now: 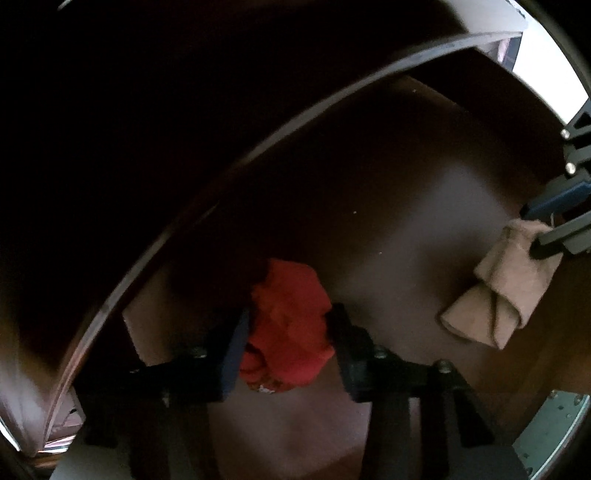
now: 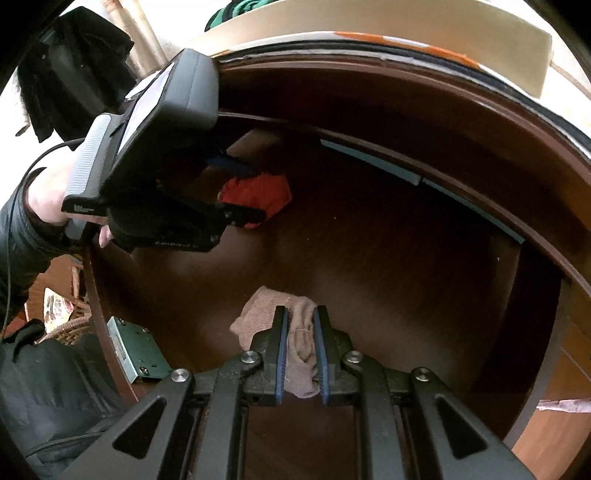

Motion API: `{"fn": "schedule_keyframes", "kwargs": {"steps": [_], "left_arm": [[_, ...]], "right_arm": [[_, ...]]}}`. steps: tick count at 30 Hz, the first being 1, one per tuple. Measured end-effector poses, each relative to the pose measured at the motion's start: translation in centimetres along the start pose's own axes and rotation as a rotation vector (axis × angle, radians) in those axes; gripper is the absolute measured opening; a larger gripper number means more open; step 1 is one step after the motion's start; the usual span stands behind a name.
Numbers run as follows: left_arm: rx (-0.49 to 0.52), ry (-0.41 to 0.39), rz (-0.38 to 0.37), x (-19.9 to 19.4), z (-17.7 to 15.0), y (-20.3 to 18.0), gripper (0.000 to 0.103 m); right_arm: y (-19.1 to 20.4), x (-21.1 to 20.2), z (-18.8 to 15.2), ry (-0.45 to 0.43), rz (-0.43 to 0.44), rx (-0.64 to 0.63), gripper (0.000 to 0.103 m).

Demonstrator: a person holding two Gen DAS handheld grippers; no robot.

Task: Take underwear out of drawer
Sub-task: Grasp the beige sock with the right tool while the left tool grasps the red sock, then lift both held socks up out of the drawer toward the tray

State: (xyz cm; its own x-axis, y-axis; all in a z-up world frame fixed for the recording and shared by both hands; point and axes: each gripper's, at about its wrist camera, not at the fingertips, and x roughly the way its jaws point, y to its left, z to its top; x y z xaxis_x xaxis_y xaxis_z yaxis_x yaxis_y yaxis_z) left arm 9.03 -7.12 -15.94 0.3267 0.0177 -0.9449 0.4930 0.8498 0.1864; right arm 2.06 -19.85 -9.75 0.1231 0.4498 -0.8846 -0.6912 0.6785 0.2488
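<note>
A: Both garments inside the drawer (image 2: 369,229), near its floor. Left gripper (image 1: 288,325) clamped on the red underwear (image 1: 291,325); right gripper (image 2: 300,354) pinched on the beige piece (image 2: 301,363).

B: Handling: light, limp knit, likely to sag and bunch (no stiffness). Grip mid-fold, thickest bundle, so nothing slips.

A wicker basket (image 2: 72,329) stands low at the left, with a colourful printed paper (image 2: 55,307) just beside it. At the top, a pale board (image 2: 406,22) lies across, and a green cloth (image 2: 236,9) shows behind it.
</note>
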Motion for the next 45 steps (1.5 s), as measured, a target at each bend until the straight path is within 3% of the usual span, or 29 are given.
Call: {"fn": "schedule_keyframes", "kwargs": {"steps": [2, 5, 25, 45], "left_arm": [[-0.016, -0.015, -0.012, -0.2, 0.2, 0.6, 0.026], [-0.027, -0.039, -0.021, -1.0, -0.2, 1.0, 0.024], [-0.211, -0.31, 0.042, -6.4, -6.9, 1.1, 0.024], [-0.351, -0.458, 0.097, -10.4, -9.9, 2.8, 0.024]], "right_arm": [[0.0, -0.2, 0.0, -0.01, -0.002, -0.001, 0.015], [-0.1, -0.8, -0.3, -0.037, -0.003, 0.006, 0.015], [0.2, -5.0, -3.0, -0.21, -0.043, 0.024, 0.015], [-0.6, -9.5, -6.3, -0.391, -0.086, 0.017, 0.015]]}}
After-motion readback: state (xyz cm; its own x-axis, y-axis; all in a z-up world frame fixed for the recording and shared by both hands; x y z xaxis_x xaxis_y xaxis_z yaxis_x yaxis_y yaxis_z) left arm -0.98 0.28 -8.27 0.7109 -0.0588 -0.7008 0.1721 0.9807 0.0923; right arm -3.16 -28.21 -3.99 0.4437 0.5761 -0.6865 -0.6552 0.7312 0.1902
